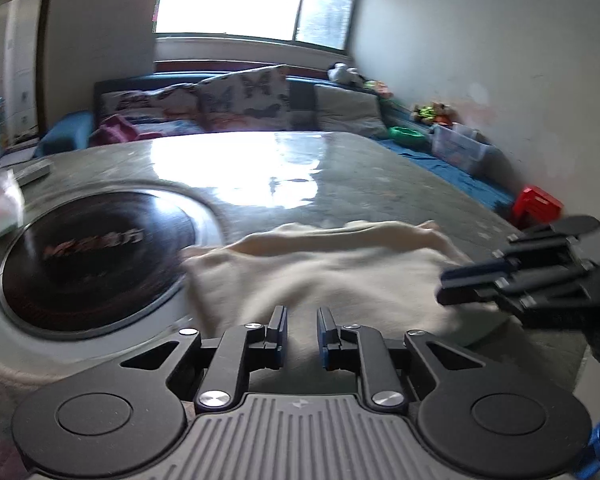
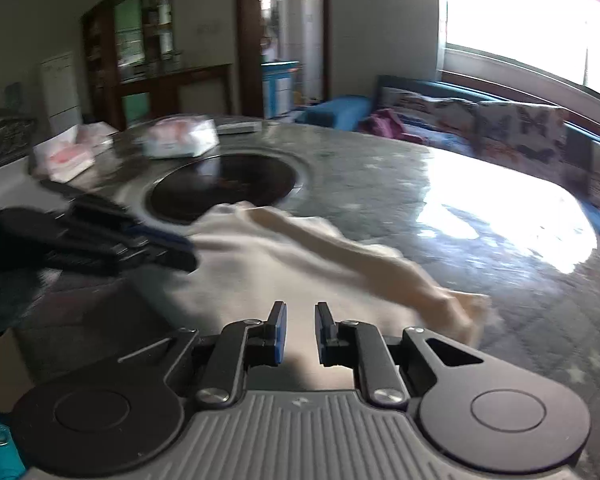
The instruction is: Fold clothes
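A cream garment (image 1: pixel 320 272) lies partly folded on the grey table (image 1: pixel 360 168), with a rolled edge along its far side. It also shows in the right wrist view (image 2: pixel 284 264). My left gripper (image 1: pixel 302 320) is open and empty, its fingertips just above the garment's near edge. My right gripper (image 2: pixel 301 316) is open and empty over the garment's near side. The right gripper shows at the right in the left wrist view (image 1: pixel 464 284), and the left gripper shows at the left in the right wrist view (image 2: pixel 168 248).
A round black hotplate (image 1: pixel 96 256) is set into the table left of the garment. Plastic-wrapped packs (image 2: pixel 180 140) lie at the table's far left. A sofa with butterfly cushions (image 1: pixel 244 100) stands behind the table. A red stool (image 1: pixel 536 204) and a storage box (image 1: pixel 460 148) stand at the right.
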A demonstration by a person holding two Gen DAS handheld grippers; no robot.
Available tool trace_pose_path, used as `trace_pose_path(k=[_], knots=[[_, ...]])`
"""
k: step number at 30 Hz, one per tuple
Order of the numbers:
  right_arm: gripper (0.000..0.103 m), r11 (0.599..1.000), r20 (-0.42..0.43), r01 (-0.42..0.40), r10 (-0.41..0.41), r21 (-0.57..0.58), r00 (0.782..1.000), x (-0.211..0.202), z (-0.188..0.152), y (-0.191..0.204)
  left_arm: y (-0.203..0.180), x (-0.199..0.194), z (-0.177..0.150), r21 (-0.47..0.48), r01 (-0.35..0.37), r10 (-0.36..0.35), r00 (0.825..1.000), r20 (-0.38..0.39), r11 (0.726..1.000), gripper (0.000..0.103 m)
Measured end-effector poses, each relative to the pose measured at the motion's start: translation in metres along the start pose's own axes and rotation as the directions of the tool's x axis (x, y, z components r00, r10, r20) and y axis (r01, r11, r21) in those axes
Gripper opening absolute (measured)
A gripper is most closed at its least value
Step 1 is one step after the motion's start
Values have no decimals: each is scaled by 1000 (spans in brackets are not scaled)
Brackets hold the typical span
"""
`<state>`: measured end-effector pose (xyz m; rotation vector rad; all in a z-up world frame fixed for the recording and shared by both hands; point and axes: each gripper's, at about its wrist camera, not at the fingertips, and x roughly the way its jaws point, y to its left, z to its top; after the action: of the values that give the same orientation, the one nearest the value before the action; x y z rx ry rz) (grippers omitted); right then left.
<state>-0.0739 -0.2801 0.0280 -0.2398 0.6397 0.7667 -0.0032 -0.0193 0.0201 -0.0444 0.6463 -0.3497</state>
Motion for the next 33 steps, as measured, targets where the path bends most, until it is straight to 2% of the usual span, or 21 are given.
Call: trace_pose_path(k=[6,10,16,21,27,33], knots=[[14,999,-33,-20,19,-37,999,7,-2,10,12,-5,-8,-16,-18,17,1000,-13,1000,20],[14,998,-36,-25,23,-52,999,7,3,11,8,-5,5,0,-6,6,1000,13,1000,19],[14,997,-17,-39,38,-71,999,21,15,14,2,19,21,16,9,-9,1000,8,1000,19],[14,996,-38,-52,50,-68,998,33,15,14,12,36,19,7,-19,19,1000,-24,1000,19],[14,997,-46,-56,54,-51,998,32,19,4,22,32,27,0,-33,33,999,-7,999,19],[14,999,-29,-15,14,-29,999,42,34,-16,11,50,43,32,9,-9,1000,-6,999,19]])
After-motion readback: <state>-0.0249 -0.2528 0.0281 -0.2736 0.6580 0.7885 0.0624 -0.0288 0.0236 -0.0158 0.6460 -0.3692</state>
